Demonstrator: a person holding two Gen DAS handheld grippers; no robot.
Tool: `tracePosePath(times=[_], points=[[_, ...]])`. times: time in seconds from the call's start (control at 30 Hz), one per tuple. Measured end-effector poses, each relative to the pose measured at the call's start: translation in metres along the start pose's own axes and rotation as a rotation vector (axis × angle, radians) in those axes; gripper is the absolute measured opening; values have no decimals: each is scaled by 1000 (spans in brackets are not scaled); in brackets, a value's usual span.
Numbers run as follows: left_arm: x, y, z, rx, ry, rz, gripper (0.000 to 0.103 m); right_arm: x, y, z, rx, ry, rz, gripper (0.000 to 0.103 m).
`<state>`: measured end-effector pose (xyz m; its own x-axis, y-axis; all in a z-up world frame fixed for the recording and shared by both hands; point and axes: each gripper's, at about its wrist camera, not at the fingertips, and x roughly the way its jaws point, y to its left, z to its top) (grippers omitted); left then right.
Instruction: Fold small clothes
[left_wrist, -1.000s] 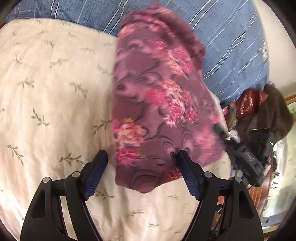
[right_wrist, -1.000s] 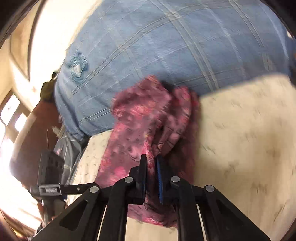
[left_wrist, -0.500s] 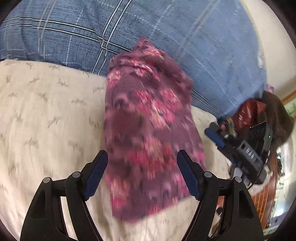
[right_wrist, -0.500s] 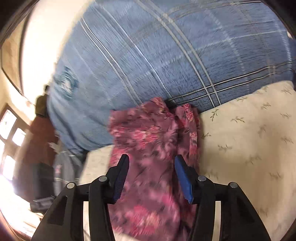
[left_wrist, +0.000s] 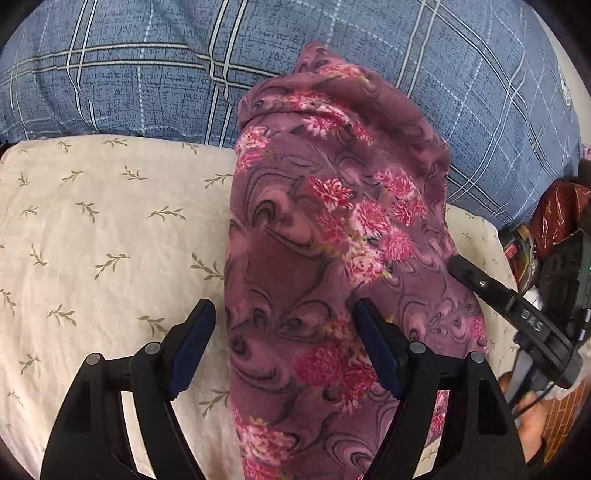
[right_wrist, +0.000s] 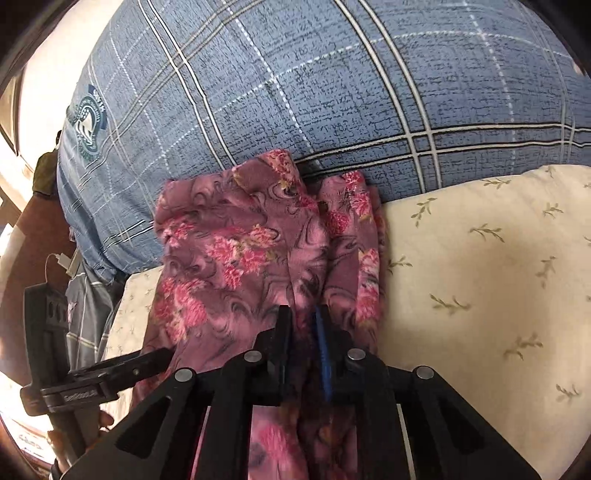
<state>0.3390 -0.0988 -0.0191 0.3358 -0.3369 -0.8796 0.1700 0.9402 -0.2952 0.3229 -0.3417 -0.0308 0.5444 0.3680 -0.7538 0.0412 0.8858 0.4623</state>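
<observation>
Two large cloths fill most of both views: a blue plaid cover (left_wrist: 369, 66) bulging across the top and, below it, a cream sheet with small leaf sprigs (left_wrist: 103, 236). On the cream sheet lies the purple floral garment (left_wrist: 325, 258), a long strip running from the near edge up against the blue plaid cover, its far end bunched where the two cloths meet. The left gripper (left_wrist: 282, 345) hangs over the garment's near part with its jaws spread wide, one finger over the cream sheet, the other over the fabric, pinching nothing. The right gripper (right_wrist: 303, 343) sits at the garment's near end; its jaws have just been closing and now stand nearly together, a fold of the fabric caught between them.
</observation>
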Motion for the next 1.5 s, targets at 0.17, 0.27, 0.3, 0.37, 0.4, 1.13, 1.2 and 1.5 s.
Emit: tracePosePath(times=[0.17, 0.27, 0.3, 0.37, 0.4, 1.13, 1.2, 1.5], points=[[-4, 1, -3, -18, 18, -17, 78, -15, 2, -4, -24, 24, -24, 28], [-12, 6, -10, -18, 26, -27, 78, -18, 9, 1, -34, 5, -38, 35], [-13, 3, -9, -15, 32, -30, 78, -19, 10, 5, -30, -11, -34, 39], [-15, 6, -2, -18, 35, -54, 78, -15, 10, 13, -15, -34, -26, 41], [-18, 11, 1, -27, 28, -63, 78, -10, 9, 20, 7, -46, -22, 45], [-7, 61, 29, -158, 83, -170, 78, -13, -42, 31, 144, -16, 85, 65], [-5, 67, 25, -183, 104, -204, 78, -18, -51, 16, 160, -1, 142, 65], [3, 45, 14, -188, 146, -287, 85, 19, -15, -8, 68, 46, 313, 77]])
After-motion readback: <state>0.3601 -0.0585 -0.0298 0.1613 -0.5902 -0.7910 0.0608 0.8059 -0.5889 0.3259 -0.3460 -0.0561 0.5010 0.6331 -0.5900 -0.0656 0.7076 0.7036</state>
